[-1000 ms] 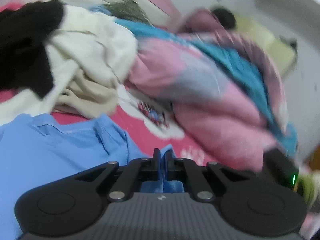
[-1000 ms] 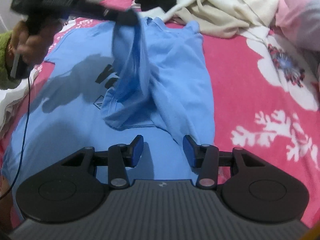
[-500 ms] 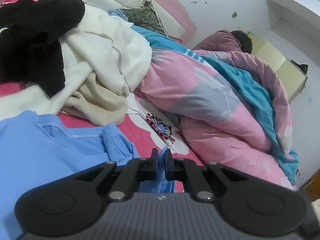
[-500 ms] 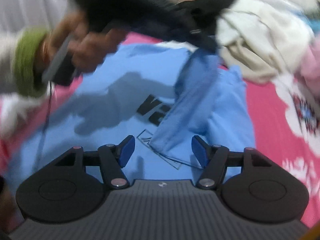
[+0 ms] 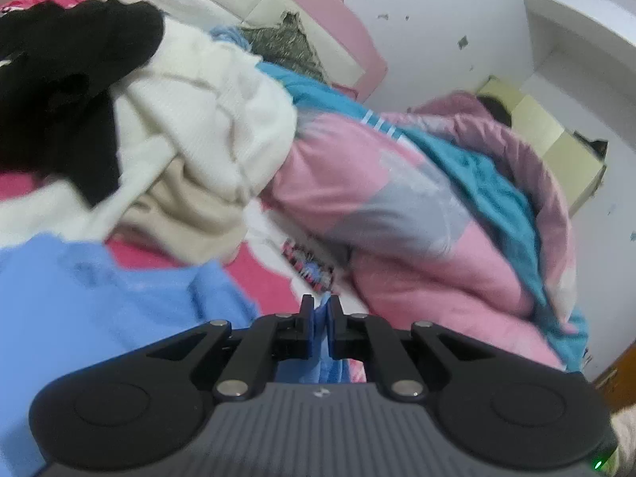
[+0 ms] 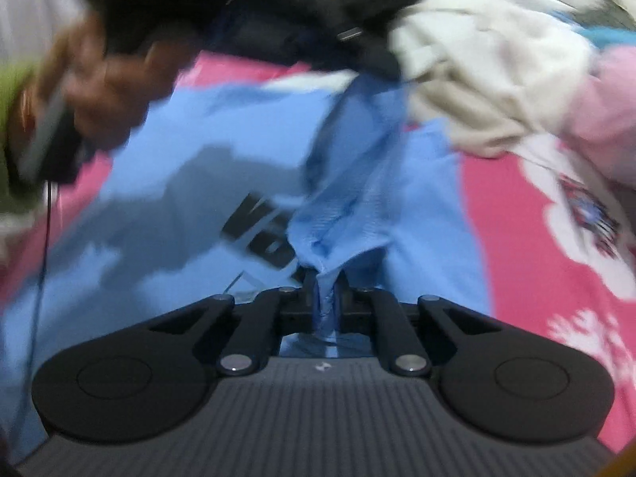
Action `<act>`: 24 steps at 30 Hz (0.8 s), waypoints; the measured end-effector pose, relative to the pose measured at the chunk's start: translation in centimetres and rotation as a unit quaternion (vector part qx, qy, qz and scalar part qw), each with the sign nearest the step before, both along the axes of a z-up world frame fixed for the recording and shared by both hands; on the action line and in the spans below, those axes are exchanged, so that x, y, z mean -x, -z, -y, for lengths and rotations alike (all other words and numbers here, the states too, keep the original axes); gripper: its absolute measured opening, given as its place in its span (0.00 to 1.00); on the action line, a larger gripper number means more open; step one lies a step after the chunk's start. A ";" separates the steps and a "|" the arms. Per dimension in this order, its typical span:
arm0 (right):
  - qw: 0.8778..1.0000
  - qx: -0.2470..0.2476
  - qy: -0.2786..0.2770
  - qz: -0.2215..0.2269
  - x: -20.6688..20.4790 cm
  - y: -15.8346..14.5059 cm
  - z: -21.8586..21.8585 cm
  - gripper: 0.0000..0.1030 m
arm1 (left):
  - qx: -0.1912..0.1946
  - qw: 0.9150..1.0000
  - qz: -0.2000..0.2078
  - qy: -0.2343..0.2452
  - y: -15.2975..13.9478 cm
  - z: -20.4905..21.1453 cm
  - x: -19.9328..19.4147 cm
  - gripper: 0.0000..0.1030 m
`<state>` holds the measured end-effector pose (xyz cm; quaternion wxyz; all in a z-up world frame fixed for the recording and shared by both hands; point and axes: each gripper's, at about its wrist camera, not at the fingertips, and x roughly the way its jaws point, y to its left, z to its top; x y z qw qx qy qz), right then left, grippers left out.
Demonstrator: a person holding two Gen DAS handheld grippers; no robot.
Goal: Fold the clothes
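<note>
Blue t-shirt (image 6: 167, 167) spread on the bed (image 6: 528, 298) — pile of clothes (image 5: 190, 151) at its far edge. Left hand-held gripper (image 5: 319, 314) clamped on a blue fold; right hand-held gripper (image 6: 324, 290) clamped on a bunched fold, lifted off the shirt. No containers.

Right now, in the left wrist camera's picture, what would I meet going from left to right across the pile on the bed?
Black garment → cream sweater → pink and blue quilt → pale yellow cabinet by the wall.
</note>
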<state>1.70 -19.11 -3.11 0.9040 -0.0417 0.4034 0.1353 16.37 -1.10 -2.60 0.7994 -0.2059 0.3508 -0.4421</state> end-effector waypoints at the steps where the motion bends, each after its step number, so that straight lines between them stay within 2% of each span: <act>1: 1.000 -0.010 0.024 0.007 0.4 -1.0 1.2 0.05 | 0.004 1.000 0.006 0.005 -0.5 0.7 -0.4 0.05; 4: 0.994 -0.023 0.097 0.033 1.5 -3.3 4.9 0.05 | 0.000 0.998 0.049 0.033 -2.8 4.7 -1.8 0.05; 7: 0.983 -0.030 0.171 0.051 2.5 -4.2 9.1 0.05 | 0.007 0.995 0.083 0.057 -4.4 9.7 -3.3 0.05; 12: 0.961 -0.034 0.267 0.058 3.8 -4.0 15.5 0.05 | -0.005 0.993 0.094 0.071 -3.3 18.4 -5.1 0.05; 16: 0.953 -0.019 0.299 0.041 3.7 -1.4 18.6 0.05 | -0.028 0.994 0.080 0.070 -0.7 22.1 -5.8 0.06; 18: 0.948 -0.016 0.318 0.022 3.5 0.1 20.2 0.05 | -0.042 0.995 0.067 0.065 0.6 22.5 -6.0 0.14; 21: 0.948 -0.014 0.316 -0.025 3.2 1.6 21.7 0.05 | -0.071 0.993 0.067 0.060 1.9 22.0 -5.6 0.20; 24: 0.959 0.008 0.276 -0.062 3.3 1.1 20.9 0.10 | -0.084 0.991 0.085 0.064 2.3 20.3 -4.3 0.26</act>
